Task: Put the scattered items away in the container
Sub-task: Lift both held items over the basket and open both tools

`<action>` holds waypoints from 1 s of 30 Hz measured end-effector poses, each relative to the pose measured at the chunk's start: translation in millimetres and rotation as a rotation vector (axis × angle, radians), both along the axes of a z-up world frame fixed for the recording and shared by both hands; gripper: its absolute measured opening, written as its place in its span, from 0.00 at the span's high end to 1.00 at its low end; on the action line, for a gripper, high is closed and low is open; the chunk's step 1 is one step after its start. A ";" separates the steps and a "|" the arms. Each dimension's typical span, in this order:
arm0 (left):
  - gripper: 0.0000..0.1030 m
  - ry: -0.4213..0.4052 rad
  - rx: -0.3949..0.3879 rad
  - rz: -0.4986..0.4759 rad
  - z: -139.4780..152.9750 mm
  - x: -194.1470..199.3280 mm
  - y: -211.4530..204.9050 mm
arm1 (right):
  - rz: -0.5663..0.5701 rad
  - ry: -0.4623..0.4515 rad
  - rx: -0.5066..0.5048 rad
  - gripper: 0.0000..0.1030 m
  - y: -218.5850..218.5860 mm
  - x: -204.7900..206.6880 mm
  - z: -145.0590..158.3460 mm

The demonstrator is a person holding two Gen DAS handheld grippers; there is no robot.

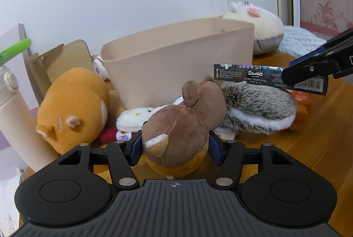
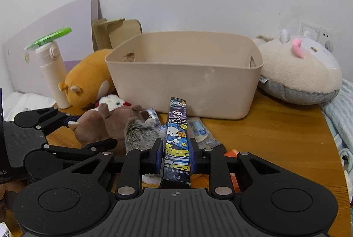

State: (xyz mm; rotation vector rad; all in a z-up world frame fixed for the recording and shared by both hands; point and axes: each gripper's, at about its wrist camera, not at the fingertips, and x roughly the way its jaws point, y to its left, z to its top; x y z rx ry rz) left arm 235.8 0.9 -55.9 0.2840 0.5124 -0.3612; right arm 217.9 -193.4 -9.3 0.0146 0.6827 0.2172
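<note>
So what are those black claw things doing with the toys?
They are tidying up. The left gripper is squeezing the brown squirrel plush by its head, and the right gripper is clamped on a long cartoon pen box. Both things are still low over the wooden table, in front of the beige bin. Nothing shows inside the bin yet. An orange plush and some small packets are still lying out.

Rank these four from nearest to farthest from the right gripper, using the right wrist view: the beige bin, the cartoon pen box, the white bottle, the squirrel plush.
1. Cartoon pen box: clamped in the right gripper.
2. Squirrel plush: just left of it, on the table.
3. Beige bin: straight ahead, behind the box.
4. White bottle: far left, beside the orange plush.
</note>
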 end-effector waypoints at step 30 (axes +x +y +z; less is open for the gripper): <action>0.41 -0.186 -0.152 0.110 126.9 29.0 11.7 | -0.059 -0.243 -0.018 0.78 -38.4 2.3 94.6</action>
